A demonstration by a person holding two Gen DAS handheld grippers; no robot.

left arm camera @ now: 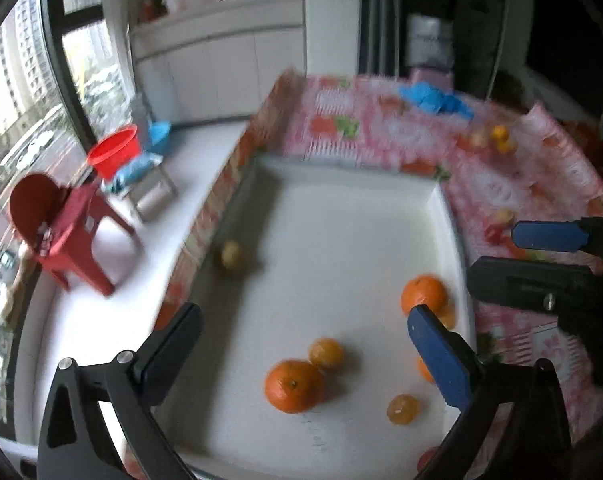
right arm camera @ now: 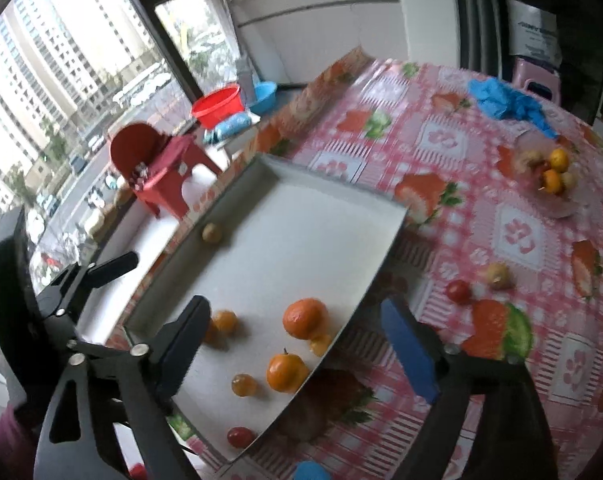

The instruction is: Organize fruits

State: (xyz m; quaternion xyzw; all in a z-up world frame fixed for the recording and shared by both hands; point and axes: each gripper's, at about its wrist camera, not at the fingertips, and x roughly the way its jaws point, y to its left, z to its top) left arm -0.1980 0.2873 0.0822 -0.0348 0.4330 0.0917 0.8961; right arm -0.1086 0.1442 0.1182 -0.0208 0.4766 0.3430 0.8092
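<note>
1. While both grippers hang over the table, the left gripper (left arm camera: 305, 344) stands wide apart with nothing between its fingers, above the white tray (left arm camera: 341, 208).
2. The right gripper (right arm camera: 297, 340) is likewise spread and grasps nothing, straddling the tray's near right edge.
3. The tray (right arm camera: 301, 216) lies on a pink checked tablecloth (right arm camera: 441, 148) printed with strawberries, its left side along the table's edge.
4. Inside the tray lie two large oranges (left arm camera: 291, 386) (left arm camera: 423, 294), several small orange fruits (left arm camera: 326, 353), one yellowish fruit (left arm camera: 232, 255) by the far left wall and a red one (right arm camera: 239, 436) at the near corner.
5. On the cloth to the right lie a small red fruit (right arm camera: 458, 291) and a pale one (right arm camera: 498, 276); farther off, a clear dish (right arm camera: 549, 196) holds more fruit.
6. Crumpled blue gloves (right arm camera: 509, 104) lie at the far side.
7. Beyond the table are a white floor, a red chair (left arm camera: 65, 232), a red basin (left arm camera: 113, 152), a blue basin (right arm camera: 263, 96), white cabinets and a big window showing tall buildings.
</note>
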